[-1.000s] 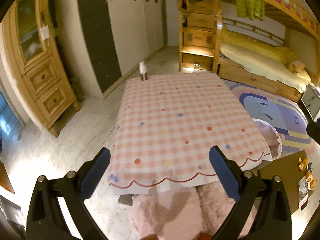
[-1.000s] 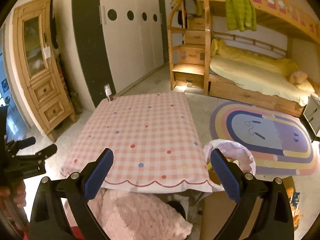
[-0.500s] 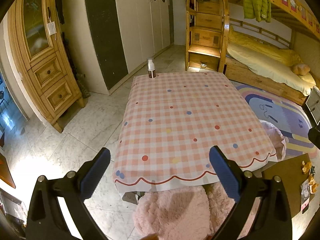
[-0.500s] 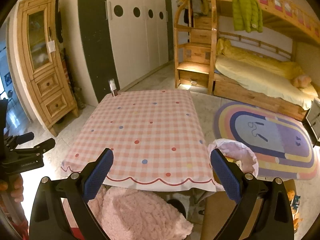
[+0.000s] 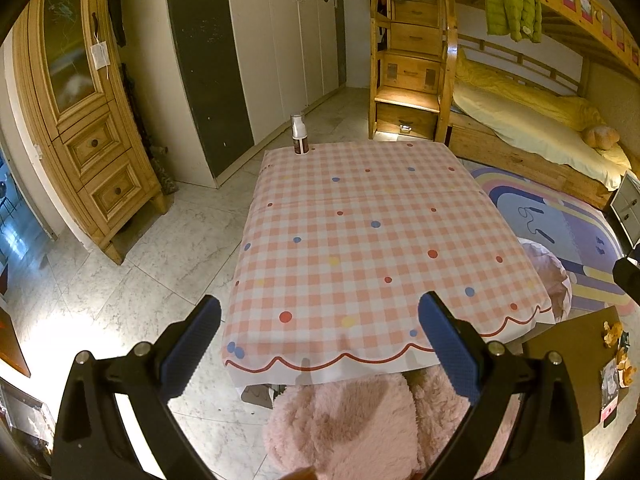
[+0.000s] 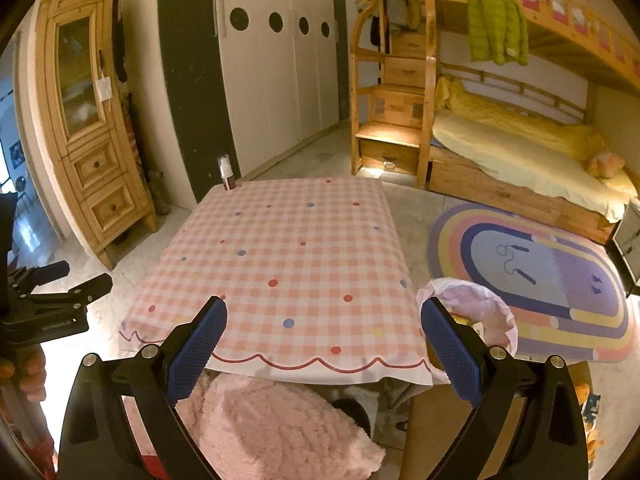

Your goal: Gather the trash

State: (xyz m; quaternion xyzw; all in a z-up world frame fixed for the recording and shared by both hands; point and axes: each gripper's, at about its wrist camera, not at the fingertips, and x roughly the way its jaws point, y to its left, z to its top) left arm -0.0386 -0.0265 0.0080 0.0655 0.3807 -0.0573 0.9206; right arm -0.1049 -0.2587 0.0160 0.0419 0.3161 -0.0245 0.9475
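A table with a pink checked cloth [image 5: 360, 248] fills the middle of both views [image 6: 288, 264]. A small white and dark bottle [image 5: 299, 134] stands at its far left corner, also seen in the right wrist view [image 6: 226, 173]. A bin lined with a pink bag [image 6: 476, 312] stands at the table's right side; its edge shows in the left wrist view [image 5: 548, 276]. My left gripper [image 5: 320, 344] is open and empty above the near table edge. My right gripper [image 6: 322, 344] is open and empty too.
A pink fluffy seat [image 5: 352, 420] sits under the near edge. A brown box [image 5: 568, 360] with orange scraps [image 5: 614, 334] lies at right. A wooden cabinet [image 5: 84, 120], white wardrobes [image 5: 280, 40], a bunk bed [image 5: 520, 120] and a rainbow rug [image 6: 532, 276] surround the table.
Both grippers have pulled back and tilted up, so more of the room and the whole table show. Both stay open and empty.
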